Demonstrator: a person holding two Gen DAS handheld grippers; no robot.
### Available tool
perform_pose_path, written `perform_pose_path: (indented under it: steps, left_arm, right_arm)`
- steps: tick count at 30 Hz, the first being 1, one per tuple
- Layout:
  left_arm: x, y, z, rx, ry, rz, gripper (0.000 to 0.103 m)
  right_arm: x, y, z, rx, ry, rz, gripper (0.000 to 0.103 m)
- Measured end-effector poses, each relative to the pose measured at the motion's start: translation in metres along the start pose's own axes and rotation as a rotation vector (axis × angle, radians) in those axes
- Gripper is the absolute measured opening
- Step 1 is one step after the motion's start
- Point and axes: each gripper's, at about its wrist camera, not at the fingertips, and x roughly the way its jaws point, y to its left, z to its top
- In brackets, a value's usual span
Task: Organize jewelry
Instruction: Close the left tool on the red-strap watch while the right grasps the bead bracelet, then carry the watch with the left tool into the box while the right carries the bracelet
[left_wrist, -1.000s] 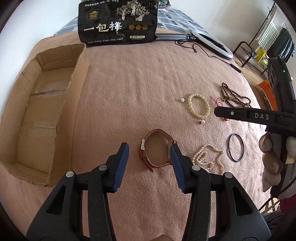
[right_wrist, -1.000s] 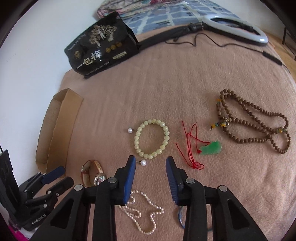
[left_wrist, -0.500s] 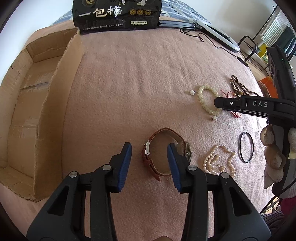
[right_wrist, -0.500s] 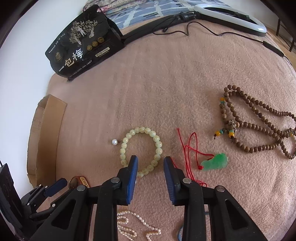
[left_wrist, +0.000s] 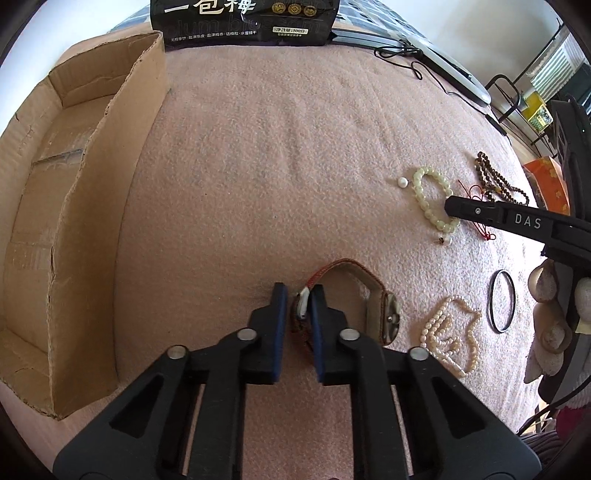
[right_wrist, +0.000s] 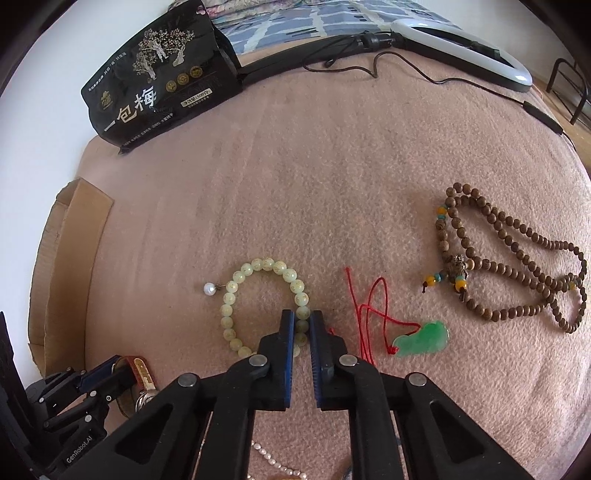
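Observation:
My left gripper is shut on the strap of a brown-strapped watch that lies on the pink blanket. My right gripper is shut on the right side of a pale green bead bracelet, also seen in the left wrist view. An open cardboard box stands at the left. A green jade pendant on red cord, a brown bead necklace, a pearl necklace, a black bangle and a loose pearl earring lie on the blanket.
A black snack bag stands at the back. A ring light with a black cable lies at the far right. The box's near wall rises left of the watch.
Both grippers moved forward and down and closed: the left onto the watch strap, the right onto the green bead bracelet.

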Motion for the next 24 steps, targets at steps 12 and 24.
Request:
perform_pose_path:
  steps: [12, 24]
  left_arm:
    - [-0.023, -0.006, 0.002, 0.009, -0.061, -0.016, 0.009]
    - [-0.058, -0.005, 0.007, -0.003, -0.144, -0.029, 0.008]
  right_arm:
    - [-0.023, 0.010, -0.006, -0.035, -0.065, 0.063, 0.005]
    - [-0.054, 0.020, -0.011, -0.081, -0.140, 0.050, 0.005]
